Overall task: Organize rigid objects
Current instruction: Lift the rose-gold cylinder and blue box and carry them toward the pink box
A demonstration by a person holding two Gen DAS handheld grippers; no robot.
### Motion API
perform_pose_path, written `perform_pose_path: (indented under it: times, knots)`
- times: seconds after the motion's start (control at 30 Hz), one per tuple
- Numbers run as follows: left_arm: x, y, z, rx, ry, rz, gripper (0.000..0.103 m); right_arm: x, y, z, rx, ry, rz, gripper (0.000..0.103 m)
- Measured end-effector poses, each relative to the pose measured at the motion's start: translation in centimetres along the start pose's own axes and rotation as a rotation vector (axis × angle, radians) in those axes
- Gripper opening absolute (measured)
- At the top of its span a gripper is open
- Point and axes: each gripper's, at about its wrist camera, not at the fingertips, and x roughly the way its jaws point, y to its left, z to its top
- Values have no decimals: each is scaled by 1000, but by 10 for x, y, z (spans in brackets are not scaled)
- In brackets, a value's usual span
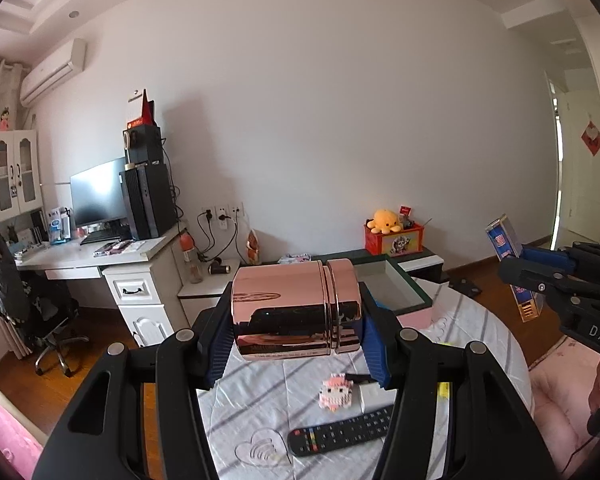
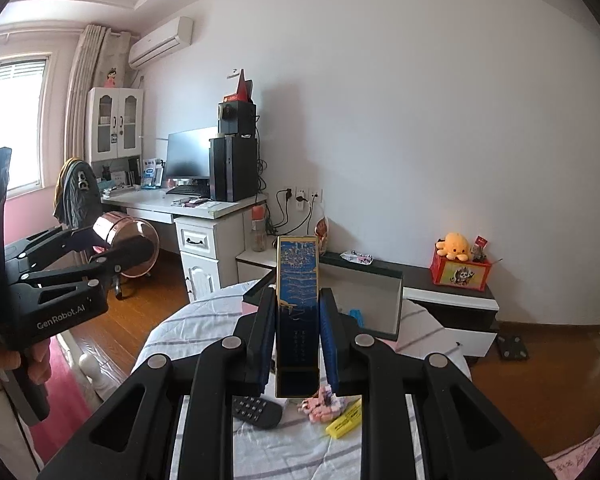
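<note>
The left claw (image 1: 296, 316) grips a shiny rose-gold tin (image 1: 296, 308) that lies on its side, one blue pad on each flat end, and holds it in the air above the worktop (image 1: 260, 420). A seam rings the tin near its 3 o'clock end. In the right wrist view the same tin (image 2: 126, 246) shows at 9 o'clock, clamped in the left claw (image 2: 120, 248), with a hand (image 2: 16, 364) around the handle below.

The right claw (image 2: 298, 344) stands narrow, closed on a slim dark-blue box (image 2: 298, 312) with gold edging, held upright by its lower half and clear of the worktop (image 2: 284, 448). In the left wrist view this box (image 1: 514, 264) sits at 3 o'clock in the right claw (image 1: 516, 268).

On the striped cloth below lie a black remote (image 1: 342, 434), a small pink brick figure (image 1: 337, 392) just above it, and a white block (image 1: 374, 398) touching the figure's 3 o'clock side. The right wrist view adds a yellow marker (image 2: 344, 420) at 3 o'clock of the figure (image 2: 320, 404). At 12 o'clock beyond the cloth an open box (image 2: 374, 296) with dark walls and a pale inside stands; whether it touches the worktop's far edge cannot be told.
</note>
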Motion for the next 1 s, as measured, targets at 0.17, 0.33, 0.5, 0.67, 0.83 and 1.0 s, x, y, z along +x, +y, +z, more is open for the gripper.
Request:
perform_pose_path:
  times: [0.17,0.33,0.5,0.67,0.83,1.0]
  knots:
    - [31,0,10,13,15,-11,56,22,-10,12,-11,13,-8,21]
    - [87,5,25,6,48,-33,56,57,-30,22,-11,27,-21,21]
    - [151,7,34,18,108,-42,56,104,-54,29,-7,72,-30,21]
    - [220,2,27,24,214,-92,56,158,-76,25,-1,137,-31,21]
    - [294,-20,12,47,341,-135,56,220,-100,7,20,245,-33,21]
    - [341,-52,-6,78,428,-185,56,271,-118,-22,31,350,-43,21]
